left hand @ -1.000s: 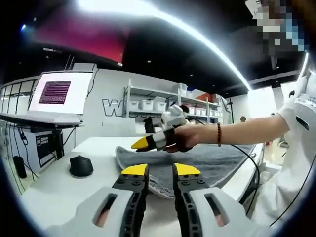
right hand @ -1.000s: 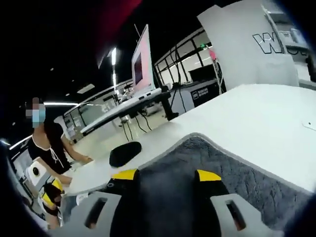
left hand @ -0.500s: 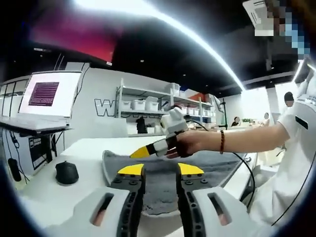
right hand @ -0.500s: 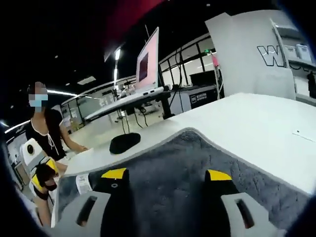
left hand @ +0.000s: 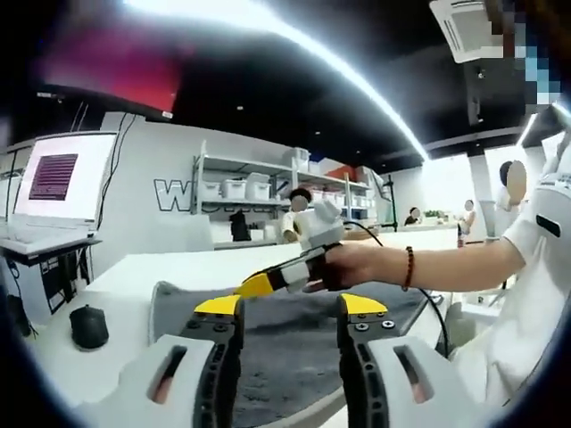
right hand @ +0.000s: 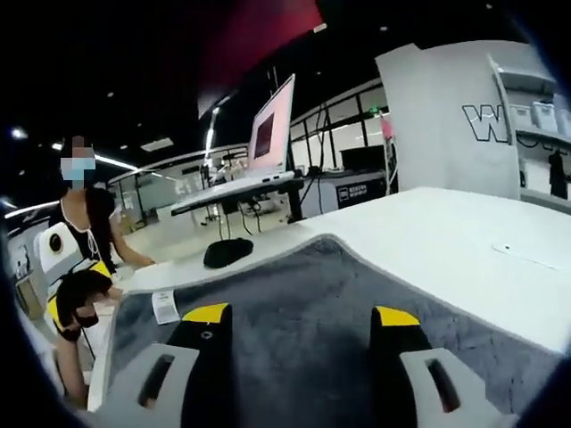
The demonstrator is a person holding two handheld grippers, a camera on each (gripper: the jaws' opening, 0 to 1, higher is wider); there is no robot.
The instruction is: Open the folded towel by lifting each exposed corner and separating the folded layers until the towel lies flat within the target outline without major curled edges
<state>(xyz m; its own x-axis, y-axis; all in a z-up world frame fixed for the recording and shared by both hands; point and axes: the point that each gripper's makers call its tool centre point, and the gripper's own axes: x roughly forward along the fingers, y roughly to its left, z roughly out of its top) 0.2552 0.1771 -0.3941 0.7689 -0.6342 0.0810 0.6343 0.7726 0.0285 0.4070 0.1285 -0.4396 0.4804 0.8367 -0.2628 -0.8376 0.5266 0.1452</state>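
The grey towel [left hand: 294, 352] lies spread on the white table [left hand: 134, 276], with a pale edge around it. My left gripper [left hand: 290, 305] is low over its near part, jaws wide apart and nothing between them. A hand holds my right gripper [left hand: 268, 282] just above the towel's middle, its yellow tip pointing left. In the right gripper view the towel [right hand: 303, 290] stretches ahead with a white label [right hand: 165, 306] near its left corner. My right gripper [right hand: 301, 315] stands open over the cloth. The left gripper [right hand: 73, 301] shows at far left, held by a person.
A black mouse [left hand: 87, 325] [right hand: 227, 252] rests on the table beside the towel's edge. An open laptop [left hand: 53, 178] [right hand: 270, 134] stands on a separate stand beyond it. Shelves with white bins [left hand: 236, 189] line the back wall. Bare table [right hand: 464, 250] runs along the towel's right side.
Both grippers' jaws have spread wider. Both cameras have shifted, and more of the towel's flat surface and its label have come into view.
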